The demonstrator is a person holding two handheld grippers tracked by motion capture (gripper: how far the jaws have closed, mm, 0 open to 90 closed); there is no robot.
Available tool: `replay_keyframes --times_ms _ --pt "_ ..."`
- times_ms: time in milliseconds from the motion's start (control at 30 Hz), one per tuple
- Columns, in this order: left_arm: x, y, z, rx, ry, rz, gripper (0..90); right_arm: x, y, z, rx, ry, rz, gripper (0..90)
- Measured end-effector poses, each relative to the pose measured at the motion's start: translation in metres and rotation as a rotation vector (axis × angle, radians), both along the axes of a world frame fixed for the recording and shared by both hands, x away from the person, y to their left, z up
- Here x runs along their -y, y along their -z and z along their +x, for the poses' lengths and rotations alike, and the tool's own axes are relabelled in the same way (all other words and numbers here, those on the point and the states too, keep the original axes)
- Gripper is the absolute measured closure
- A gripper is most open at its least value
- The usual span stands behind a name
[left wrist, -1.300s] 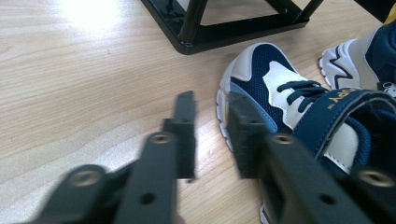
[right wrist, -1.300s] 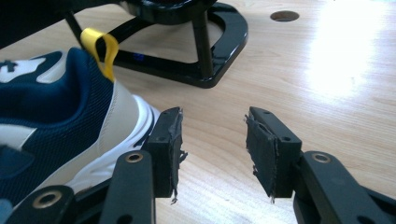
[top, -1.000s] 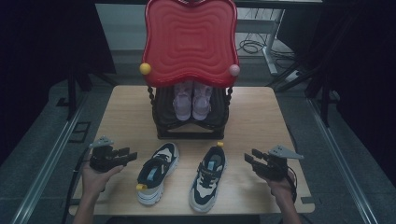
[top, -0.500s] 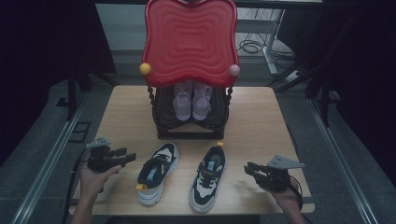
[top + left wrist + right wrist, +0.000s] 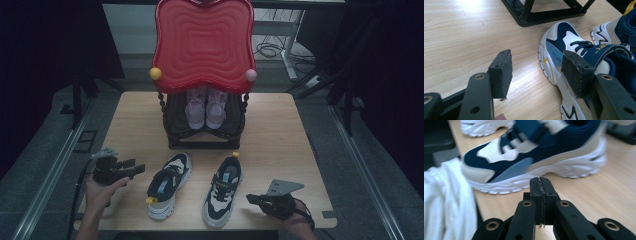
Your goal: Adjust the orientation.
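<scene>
Two navy-and-white sneakers lie on the wooden table (image 5: 280,135), the left shoe (image 5: 169,185) and the right shoe (image 5: 223,190), toes toward the rack. My left gripper (image 5: 134,168) hovers just left of the left shoe (image 5: 559,37). Its jaws have just been opening and stand open (image 5: 537,72), with bare table between the pads. My right gripper (image 5: 252,199) sits near the front edge, right of the right shoe (image 5: 536,150). Its jaws have just been closing and are shut (image 5: 541,185) with nothing between them, pointing at the shoe's side.
A black rack (image 5: 205,140) with a red wavy top (image 5: 202,45) stands at the middle back, with a pair of pale pink shoes (image 5: 205,107) inside. Its base (image 5: 541,15) lies beyond the left shoe. White cloth (image 5: 446,202) shows beside the right gripper.
The right gripper has moved toward the near edge and a little left, closer to the right shoe, and its jaws have closed. The left gripper has stayed in place.
</scene>
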State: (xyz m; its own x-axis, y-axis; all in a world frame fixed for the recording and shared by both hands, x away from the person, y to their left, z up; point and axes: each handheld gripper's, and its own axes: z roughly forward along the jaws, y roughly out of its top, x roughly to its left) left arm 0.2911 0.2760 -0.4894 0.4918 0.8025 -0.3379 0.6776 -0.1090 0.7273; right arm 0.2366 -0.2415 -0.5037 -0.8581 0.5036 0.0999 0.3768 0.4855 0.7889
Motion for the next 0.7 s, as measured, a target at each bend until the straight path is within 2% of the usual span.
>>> replay_keyframes --times_ms 133,333,533,700 --pt "-0.003 0.000 -0.002 0.002 -0.007 0.000 42.5 -0.014 0.005 -0.009 -0.028 -0.093 -0.003 89.2" --pt "-0.002 0.001 -0.001 -0.002 -0.009 -0.005 42.5 -0.034 0.012 -0.019 -0.034 -0.172 -0.016 89.3" --pt "-0.003 0.001 -0.001 -0.004 -0.011 -0.002 42.4 -0.045 0.015 -0.019 -0.020 -0.192 -0.036 89.3" --pt "-0.005 0.001 -0.002 -0.002 -0.012 -0.007 42.4 -0.051 0.015 -0.020 -0.013 -0.194 -0.035 89.3"
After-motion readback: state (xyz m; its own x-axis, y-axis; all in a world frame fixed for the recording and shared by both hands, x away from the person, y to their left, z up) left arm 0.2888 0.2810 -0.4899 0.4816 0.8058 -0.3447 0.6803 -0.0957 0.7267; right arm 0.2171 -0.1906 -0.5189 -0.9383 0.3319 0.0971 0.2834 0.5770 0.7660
